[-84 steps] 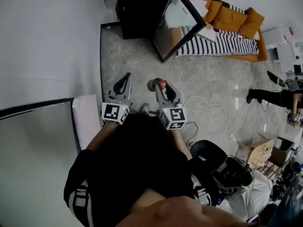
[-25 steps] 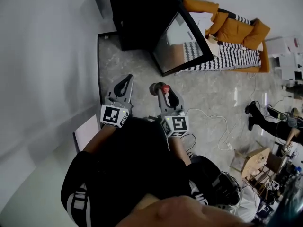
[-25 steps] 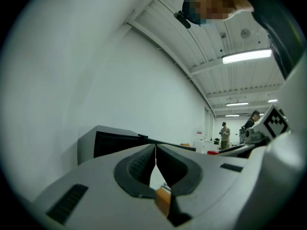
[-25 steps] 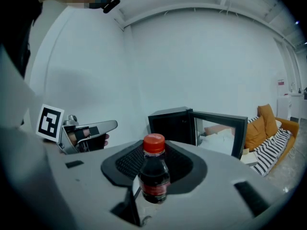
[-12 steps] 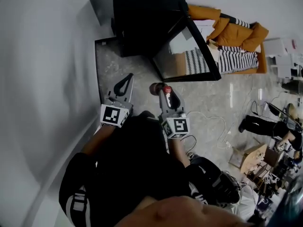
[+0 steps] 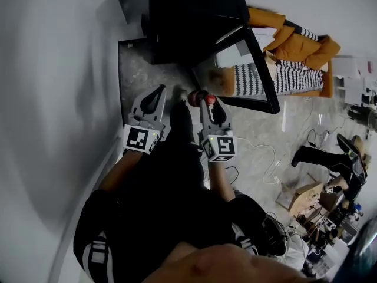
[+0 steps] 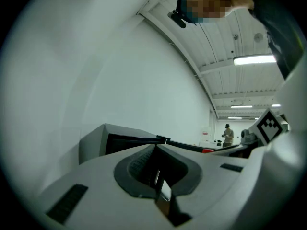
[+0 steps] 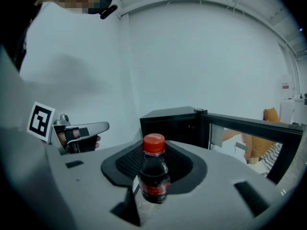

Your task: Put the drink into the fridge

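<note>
Before the open fridge [image 8: 170, 123], my right gripper [image 6: 206, 103] is clamped on the bottle [image 8: 153, 176]; my left gripper [image 6: 159, 92] is closed and empty. I should carry it upright, stay clear of the door [image 8: 249, 126], and enter slowly.

We see a small dark cola bottle [image 8: 154, 176] with a red cap and red label, standing upright and clamped in the right gripper [image 6: 206, 99]. At its twelve o'clock stands the black fridge [image 6: 182, 22], its glass door [image 6: 247, 69] swung open toward two o'clock.
</note>
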{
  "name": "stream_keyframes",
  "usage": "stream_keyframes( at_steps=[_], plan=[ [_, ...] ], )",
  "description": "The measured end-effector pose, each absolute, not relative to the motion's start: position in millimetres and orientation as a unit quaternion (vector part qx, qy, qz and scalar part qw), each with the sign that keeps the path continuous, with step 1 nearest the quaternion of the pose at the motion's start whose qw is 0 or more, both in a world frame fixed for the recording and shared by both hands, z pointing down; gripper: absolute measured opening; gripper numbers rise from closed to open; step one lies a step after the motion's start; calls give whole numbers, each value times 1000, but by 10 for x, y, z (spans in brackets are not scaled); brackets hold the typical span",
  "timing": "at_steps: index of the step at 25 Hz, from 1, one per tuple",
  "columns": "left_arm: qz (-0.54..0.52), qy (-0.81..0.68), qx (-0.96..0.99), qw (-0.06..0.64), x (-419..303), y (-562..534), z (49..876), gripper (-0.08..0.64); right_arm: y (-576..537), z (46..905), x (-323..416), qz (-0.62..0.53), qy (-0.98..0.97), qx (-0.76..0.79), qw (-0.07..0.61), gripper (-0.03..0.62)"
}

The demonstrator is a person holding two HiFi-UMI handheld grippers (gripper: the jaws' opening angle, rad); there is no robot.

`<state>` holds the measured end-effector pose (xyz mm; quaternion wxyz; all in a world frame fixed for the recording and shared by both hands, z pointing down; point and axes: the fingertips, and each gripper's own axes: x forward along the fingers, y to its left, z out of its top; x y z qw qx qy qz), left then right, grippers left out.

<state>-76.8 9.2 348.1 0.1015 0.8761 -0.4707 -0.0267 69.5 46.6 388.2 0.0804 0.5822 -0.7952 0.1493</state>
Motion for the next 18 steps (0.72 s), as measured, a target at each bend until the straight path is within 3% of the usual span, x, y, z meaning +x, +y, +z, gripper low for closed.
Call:
stream_keyframes(
  at_steps=[18],
  plan=[
    [-9,-537,837,107,-502,-993,3821,5,-970,4323,864,150,-841,508,113,123]
  ],
)
